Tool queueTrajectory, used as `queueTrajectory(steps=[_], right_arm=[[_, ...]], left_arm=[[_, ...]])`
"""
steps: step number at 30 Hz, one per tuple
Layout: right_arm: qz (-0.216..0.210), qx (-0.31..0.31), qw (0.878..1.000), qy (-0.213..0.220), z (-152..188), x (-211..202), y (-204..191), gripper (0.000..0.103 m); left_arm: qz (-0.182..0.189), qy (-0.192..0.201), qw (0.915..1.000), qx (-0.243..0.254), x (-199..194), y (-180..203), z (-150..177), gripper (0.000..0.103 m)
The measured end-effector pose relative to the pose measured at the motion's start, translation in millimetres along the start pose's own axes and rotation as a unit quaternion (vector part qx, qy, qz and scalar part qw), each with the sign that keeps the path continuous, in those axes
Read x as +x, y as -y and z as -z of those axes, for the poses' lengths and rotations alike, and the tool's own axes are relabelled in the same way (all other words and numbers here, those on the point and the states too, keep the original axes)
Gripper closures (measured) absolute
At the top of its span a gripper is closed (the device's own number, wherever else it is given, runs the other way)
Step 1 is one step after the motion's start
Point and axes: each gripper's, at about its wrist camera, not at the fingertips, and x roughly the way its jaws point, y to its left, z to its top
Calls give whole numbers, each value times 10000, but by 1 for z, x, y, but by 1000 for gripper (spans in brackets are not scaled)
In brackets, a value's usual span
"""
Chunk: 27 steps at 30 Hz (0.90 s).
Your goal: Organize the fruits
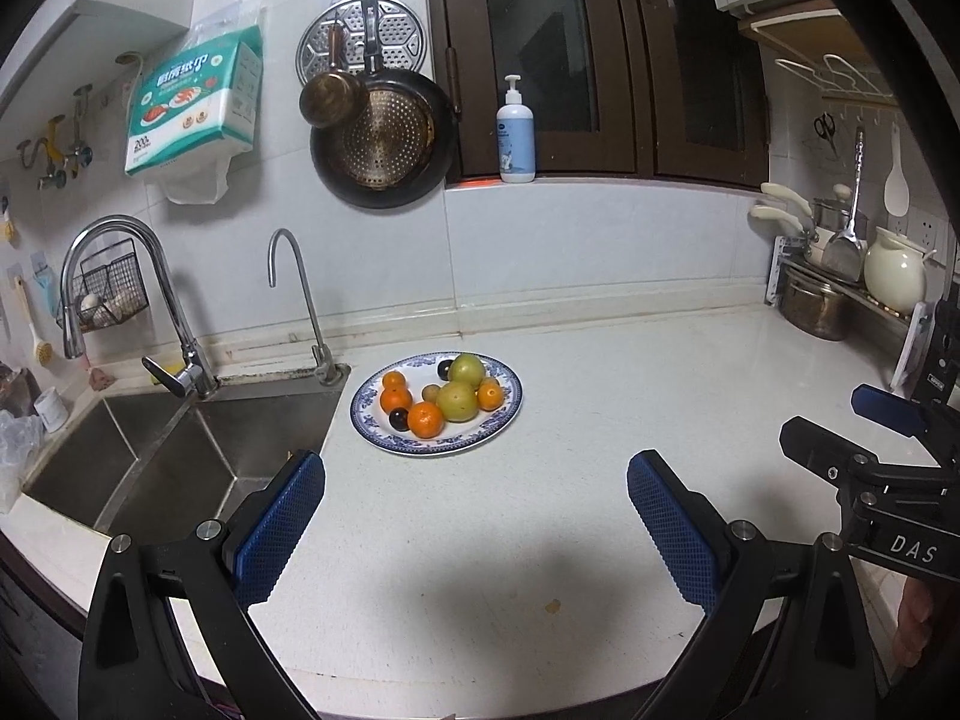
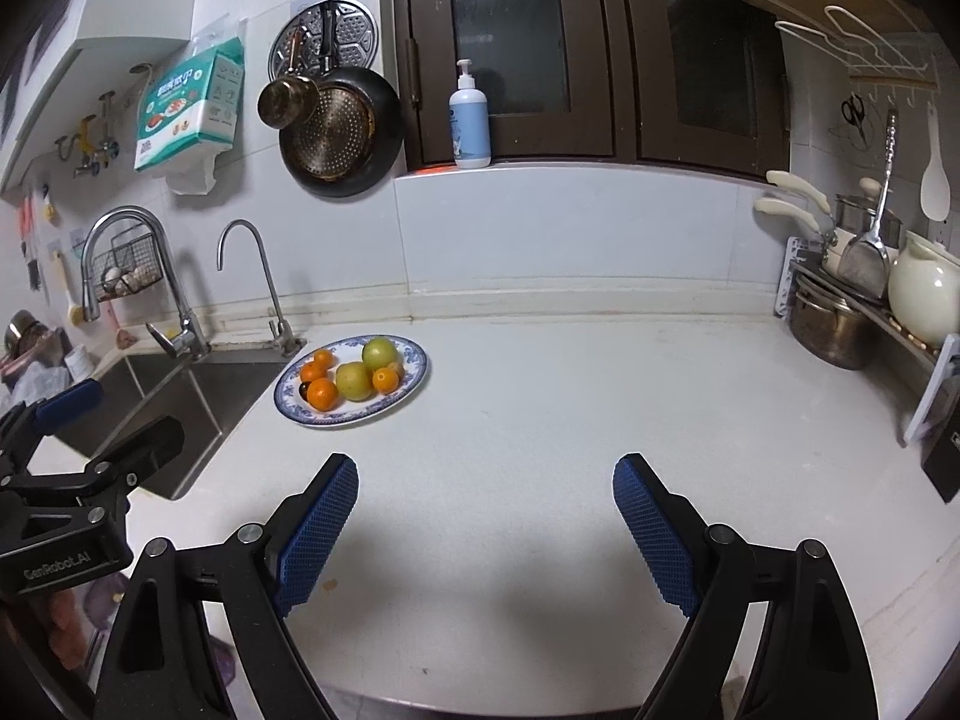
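A blue-and-white patterned plate [image 1: 507,414] sits on the white counter beside the sink; it also shows in the right wrist view [image 2: 414,381]. It holds several oranges [image 1: 426,420], two yellow-green round fruits [image 1: 457,401] and small dark fruits [image 1: 398,418]. My left gripper [image 1: 477,468] is open and empty, hovering over the counter in front of the plate. My right gripper [image 2: 486,474] is open and empty, to the right of the plate and nearer the counter's front; it also shows in the left wrist view [image 1: 840,426].
A steel double sink [image 1: 180,456] with two faucets [image 1: 180,324] lies left of the plate. A soap bottle [image 1: 516,135] stands on the window ledge. Pans hang on the wall. A rack with pots and a cream jug [image 1: 894,276] fills the right corner.
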Motion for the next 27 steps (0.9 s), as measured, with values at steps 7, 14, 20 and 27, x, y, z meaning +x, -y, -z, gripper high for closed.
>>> queueTrajectory(steps=[7, 14, 20, 27], right_arm=[[-17, -11, 10000, 65, 3, -10, 1, 15], [-17, -19, 10000, 94, 4, -13, 2, 15], [-48, -29, 9999, 93, 5, -15, 5, 15], [-45, -23, 9999, 100, 6, -16, 5, 15]], left_arm=[[-132, 34, 9999, 18, -9, 3, 2, 0], [-204, 74, 9998, 22, -14, 5, 3, 0], [-240, 76, 9997, 45, -17, 8, 5, 0], [-273, 79, 9996, 54, -19, 10, 5, 0]])
